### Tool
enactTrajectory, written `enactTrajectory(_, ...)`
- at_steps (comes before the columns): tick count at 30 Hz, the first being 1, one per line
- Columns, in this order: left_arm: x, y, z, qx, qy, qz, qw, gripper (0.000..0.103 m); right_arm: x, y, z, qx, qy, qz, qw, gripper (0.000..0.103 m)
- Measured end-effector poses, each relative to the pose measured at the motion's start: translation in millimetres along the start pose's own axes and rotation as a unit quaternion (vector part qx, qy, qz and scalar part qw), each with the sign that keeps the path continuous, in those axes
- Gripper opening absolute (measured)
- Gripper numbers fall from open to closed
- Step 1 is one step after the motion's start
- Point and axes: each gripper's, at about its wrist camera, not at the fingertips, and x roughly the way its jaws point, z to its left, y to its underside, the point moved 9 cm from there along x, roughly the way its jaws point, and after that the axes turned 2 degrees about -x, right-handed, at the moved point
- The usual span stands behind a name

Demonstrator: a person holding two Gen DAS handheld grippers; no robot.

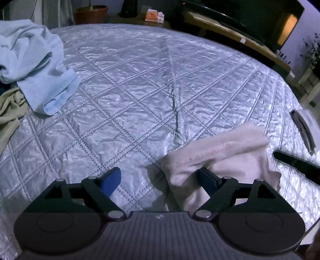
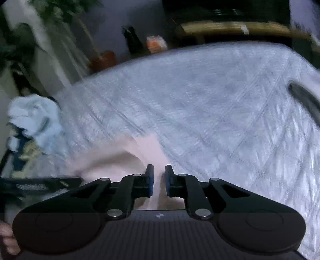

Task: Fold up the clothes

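A pale pink garment (image 1: 226, 156) lies bunched on the quilted silver bedspread (image 1: 130, 90) at the lower right of the left wrist view. My left gripper (image 1: 160, 178) stands open wide at the garment's left edge. Its right finger (image 1: 208, 178) rests against the cloth and its left finger (image 1: 112, 180) is over bare quilt. The right wrist view is blurred. There my right gripper (image 2: 159, 178) is shut on a fold of the pink garment (image 2: 124, 158), which runs up through the narrow gap between the pads.
A light blue garment (image 1: 30, 60) and an olive one (image 1: 10, 112) are heaped at the bed's left edge. A dark curved object (image 1: 302, 128) lies near the right edge. Beyond the bed stand a terracotta pot (image 1: 90, 14), an orange box (image 1: 154, 15) and a wooden bench (image 1: 230, 30).
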Motion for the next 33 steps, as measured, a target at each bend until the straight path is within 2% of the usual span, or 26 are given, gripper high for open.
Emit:
enactTrajectory(3,-8,-5,-1,0.007,0.004,-0.003,1.0000,0.075,0,-16,26,-0.039,-0.032,-0.023,0.998,0.018)
enactTrajectory(6,-18,-12,-7,0.029,0.005,-0.017,0.9994,0.075,28,-18,37,-0.033,-0.079,0.008,0.996,0.019)
enactTrajectory(8,-22,-14,-12,0.046,0.007,-0.026,0.9986,0.075,46,-14,30,-0.034,-0.066,0.024,0.997,0.018)
enactTrajectory(9,-22,-13,-16,0.051,0.008,-0.026,0.9983,0.075,50,-11,21,-0.018,-0.057,0.033,0.998,0.018)
enactTrajectory(10,-21,-11,-20,0.056,0.009,-0.025,0.9980,0.075,51,-7,9,0.010,-0.052,0.046,0.998,0.013)
enactTrajectory(12,-21,-8,-23,0.059,0.002,-0.029,0.9978,0.075,54,0,-8,0.065,-0.070,0.045,0.994,0.003)
enactTrajectory(13,-22,-9,-22,0.052,-0.002,-0.034,0.9981,0.074,54,2,-11,0.074,-0.075,0.043,0.994,0.000)
enactTrajectory(17,-25,-23,-9,-0.004,0.001,-0.058,0.9983,0.075,56,5,-3,0.038,-0.059,0.039,0.997,0.000)
enactTrajectory(20,-13,-20,1,-0.034,-0.010,-0.040,0.9986,0.075,49,0,-2,0.029,-0.048,0.039,0.998,0.000)
enactTrajectory(21,-8,-17,2,-0.037,-0.013,-0.033,0.9987,0.075,45,-3,0,0.021,-0.040,0.037,0.998,0.001)
enactTrajectory(22,-4,-15,2,-0.039,-0.016,-0.026,0.9988,0.075,41,-6,2,0.014,-0.033,0.035,0.999,0.013)
enactTrajectory(25,3,-14,2,-0.028,-0.031,-0.027,0.9988,0.080,28,-8,20,-0.042,-0.036,0.025,0.998,0.021)
enactTrajectory(28,7,-17,2,-0.017,-0.044,-0.036,0.9982,0.085,37,11,20,-0.089,-0.014,0.073,0.993,0.023)
enactTrajectory(30,9,-19,4,-0.018,-0.049,-0.038,0.9979,0.086,37,13,9,-0.059,-0.024,0.079,0.995,0.023)
enactTrajectory(32,1,-23,3,-0.011,-0.062,-0.051,0.9967,0.080,28,4,0,-0.026,-0.029,0.079,0.996,0.030)
enactTrajectory(33,-3,-25,2,-0.007,-0.068,-0.058,0.9960,0.078,22,-2,-5,-0.011,-0.039,0.074,0.996,0.038)
